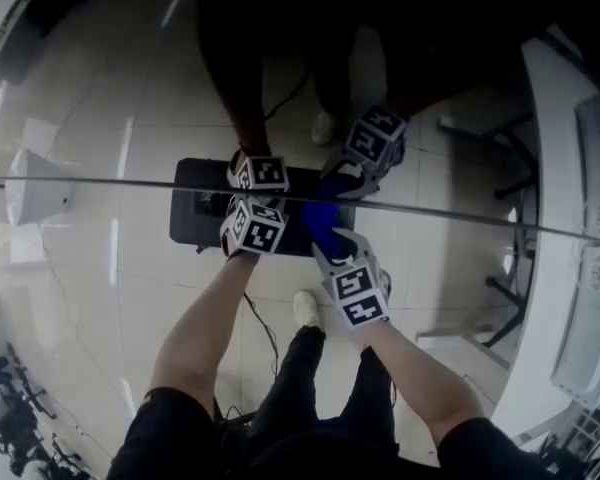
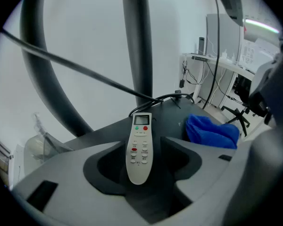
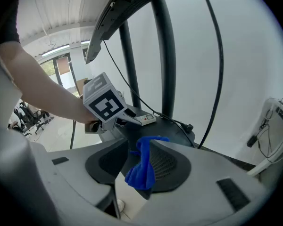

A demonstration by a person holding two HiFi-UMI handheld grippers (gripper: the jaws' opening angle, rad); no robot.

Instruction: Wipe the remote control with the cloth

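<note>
A white remote control (image 2: 139,147) with red and green buttons lies on a small black table (image 2: 179,117), display end away from me. My left gripper (image 2: 140,173) stands open around its near end, with dark gaps on both sides. In the right gripper view one left finger tip rests by the remote (image 3: 146,120). A blue cloth (image 3: 142,168) hangs bunched from my right gripper (image 3: 144,161), which is shut on it just right of the remote. In the head view the cloth (image 1: 325,223) sits over the table's (image 1: 195,183) right end, between both grippers.
A black power cable (image 2: 170,98) curls on the table's far side, by a dark pole (image 2: 137,41). A taut cable (image 1: 460,218) crosses the head view. A white bag (image 1: 35,193) stands on the floor at left. Desks (image 1: 560,218) and an office chair (image 2: 245,117) are at right.
</note>
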